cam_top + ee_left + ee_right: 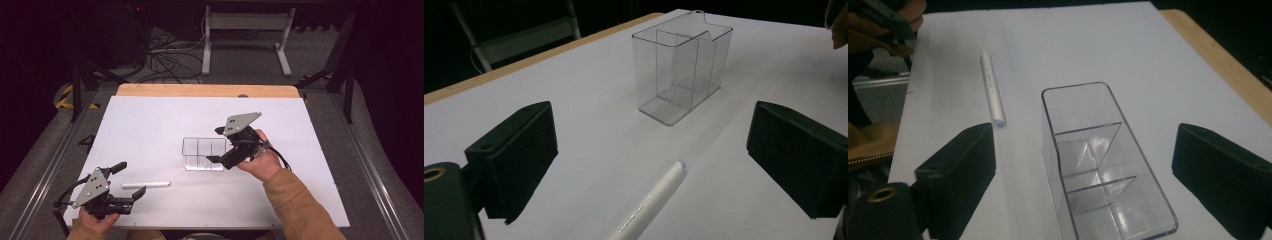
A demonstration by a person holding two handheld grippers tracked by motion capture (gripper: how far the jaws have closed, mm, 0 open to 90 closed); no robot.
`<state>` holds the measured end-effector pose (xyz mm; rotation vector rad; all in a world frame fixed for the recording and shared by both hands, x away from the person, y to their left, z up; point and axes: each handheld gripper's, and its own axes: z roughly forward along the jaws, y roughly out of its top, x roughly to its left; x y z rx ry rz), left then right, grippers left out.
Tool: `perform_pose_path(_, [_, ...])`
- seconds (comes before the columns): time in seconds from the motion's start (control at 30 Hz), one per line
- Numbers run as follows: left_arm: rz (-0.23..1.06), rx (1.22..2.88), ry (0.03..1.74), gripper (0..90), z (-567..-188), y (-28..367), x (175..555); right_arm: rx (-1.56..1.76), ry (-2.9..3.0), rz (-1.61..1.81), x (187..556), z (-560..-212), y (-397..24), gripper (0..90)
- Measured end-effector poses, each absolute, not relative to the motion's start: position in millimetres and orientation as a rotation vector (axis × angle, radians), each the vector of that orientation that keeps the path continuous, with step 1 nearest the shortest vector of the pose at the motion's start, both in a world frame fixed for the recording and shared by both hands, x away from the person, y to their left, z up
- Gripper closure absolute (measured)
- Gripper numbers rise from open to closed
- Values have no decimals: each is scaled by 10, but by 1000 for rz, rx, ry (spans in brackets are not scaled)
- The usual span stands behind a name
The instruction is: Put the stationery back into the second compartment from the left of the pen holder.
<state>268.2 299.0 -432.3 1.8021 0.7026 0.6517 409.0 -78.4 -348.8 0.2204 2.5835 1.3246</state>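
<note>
A clear plastic box [202,154] with three compartments stands upright and empty mid-table. A white pen [146,185] lies flat to its left, nearer the front. My left gripper [131,179] is open near the front left corner, its jaws either side of the pen's left end without touching it. In the left gripper view the pen [651,200] lies between the wide jaws and the box [681,75] stands beyond. My right gripper [216,145] hovers open at the box's right end. In the right gripper view its jaws flank the box [1083,107] without touching, and the pen [992,90] lies farther off.
The white tabletop [150,125] ends at a wooden strip [207,90] at the back. Behind it stand a white desk frame [245,35] and cables [170,60] on the floor. Metal rails [372,170] run along both sides of the table.
</note>
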Motion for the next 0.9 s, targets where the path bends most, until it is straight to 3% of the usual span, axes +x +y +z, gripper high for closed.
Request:
perform_pose_path(0.47, [649,1815,697,56,-4287,2993,2726,282,2437,1452,3927,-3406,-1062,11])
perform_pose_path(0.9, [593,1898,687,80,-4168,2981,2819,446,2320,1484,3586,-3714,-1586,5])
